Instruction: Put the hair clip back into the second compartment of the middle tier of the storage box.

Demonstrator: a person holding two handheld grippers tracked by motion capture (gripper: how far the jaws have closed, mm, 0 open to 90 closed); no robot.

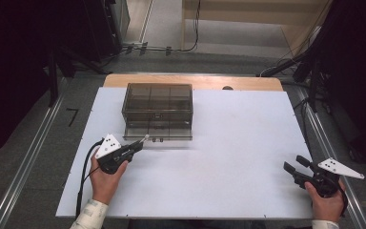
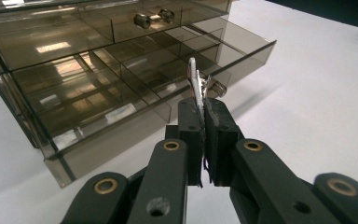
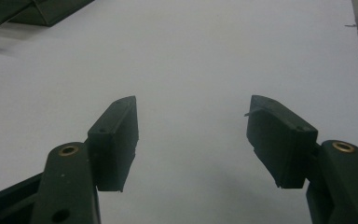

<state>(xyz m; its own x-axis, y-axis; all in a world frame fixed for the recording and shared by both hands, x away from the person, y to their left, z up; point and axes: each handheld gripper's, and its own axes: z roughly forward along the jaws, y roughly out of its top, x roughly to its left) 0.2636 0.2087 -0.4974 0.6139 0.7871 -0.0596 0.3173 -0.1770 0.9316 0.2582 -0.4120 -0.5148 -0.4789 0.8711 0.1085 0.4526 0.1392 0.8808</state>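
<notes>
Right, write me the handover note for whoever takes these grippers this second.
Left gripper: shut on a small metal clip, held just in front of the smoky plastic drawer box.
Right gripper: open, holding nothing, over the white table at the right.
Box: its lower drawer is pulled out, and the compartments in view look empty.
Done: clip picked up, drawer opened.
Left, probably: drop the clip into a compartment, then push the drawer shut.

No text, brand, number or sign can be read anywhere. Small pale labels [image 2: 120, 112] stick to the fronts of the smoky drawer box [image 2: 74, 84], toward nine o'clock in the left gripper view, but any print on them is too blurred to make out.
</notes>
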